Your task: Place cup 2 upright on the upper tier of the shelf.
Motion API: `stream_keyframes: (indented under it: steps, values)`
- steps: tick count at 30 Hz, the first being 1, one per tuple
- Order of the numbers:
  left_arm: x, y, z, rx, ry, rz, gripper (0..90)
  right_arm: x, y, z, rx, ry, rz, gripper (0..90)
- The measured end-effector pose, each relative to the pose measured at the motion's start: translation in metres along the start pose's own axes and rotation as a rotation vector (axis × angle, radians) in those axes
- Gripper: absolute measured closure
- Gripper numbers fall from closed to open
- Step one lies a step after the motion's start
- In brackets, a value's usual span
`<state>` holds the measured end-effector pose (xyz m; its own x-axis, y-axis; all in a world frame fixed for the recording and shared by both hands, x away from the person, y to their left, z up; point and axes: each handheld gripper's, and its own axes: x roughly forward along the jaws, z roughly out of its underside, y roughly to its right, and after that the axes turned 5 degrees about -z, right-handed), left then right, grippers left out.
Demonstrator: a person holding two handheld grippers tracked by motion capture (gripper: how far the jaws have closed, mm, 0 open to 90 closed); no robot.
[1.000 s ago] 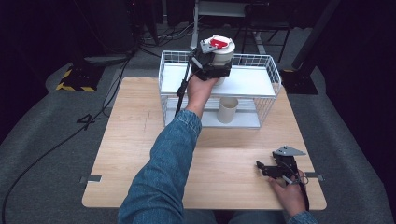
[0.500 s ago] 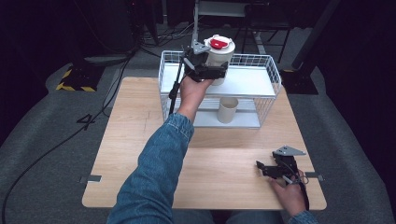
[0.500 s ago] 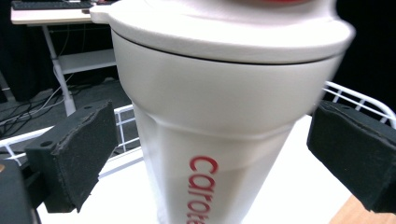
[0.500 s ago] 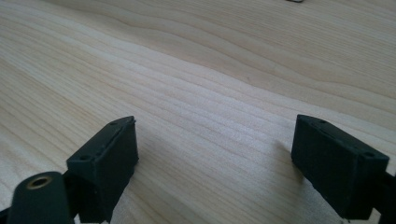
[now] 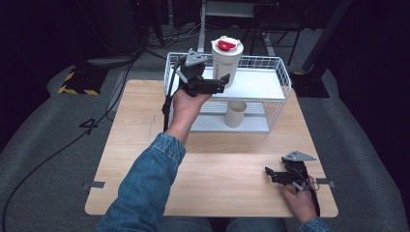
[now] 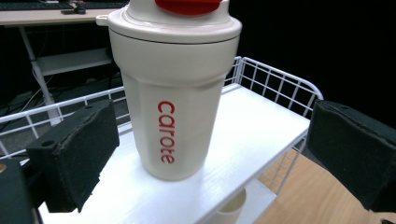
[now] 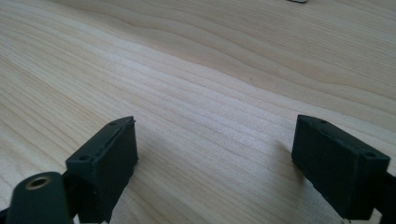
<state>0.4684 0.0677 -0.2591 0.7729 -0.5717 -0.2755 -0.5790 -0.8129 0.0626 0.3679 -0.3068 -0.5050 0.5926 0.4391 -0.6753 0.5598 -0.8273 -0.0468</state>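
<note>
A cream tumbler (image 5: 227, 60) with a red lid stands upright on the top shelf of the white wire rack (image 5: 285, 79). My left gripper (image 5: 220, 84) hovers just left of it, open, with nothing touching its pads. In the left gripper view the tumbler (image 6: 175, 93), marked "carote" in red, stands beyond the wide-apart jaws of the left gripper (image 6: 210, 158). My right gripper (image 5: 270, 174) rests on the wooden table (image 5: 145, 125) at the near right, held by a hand. The right gripper (image 7: 219, 158) stands open over bare wood.
A small cream cup (image 5: 235, 114) stands on the rack's lower shelf, below the tumbler. The rack sits at the table's far edge. A black cable trails from the left gripper down over the table's left side. Dark floor surrounds the table.
The left gripper has drawn back to the left, away from the tumbler, which now stands free on the top shelf. The right gripper has not moved.
</note>
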Motion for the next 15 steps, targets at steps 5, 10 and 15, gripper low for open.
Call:
stream_keyframes:
  steps: [5,10,15]
  values:
    - [-0.026,0.001,0.006,0.004,0.001,0.001,3.2,0.000,0.000,0.000,0.000,0.001,-0.002,14.8]
    - [-0.049,0.001,0.016,-0.002,0.002,0.001,3.3,0.000,0.000,0.000,-0.002,0.000,-0.003,14.7]
    - [-0.068,0.002,0.029,-0.002,-0.012,-0.012,3.5,0.000,0.000,0.000,-0.002,0.000,-0.003,14.8]
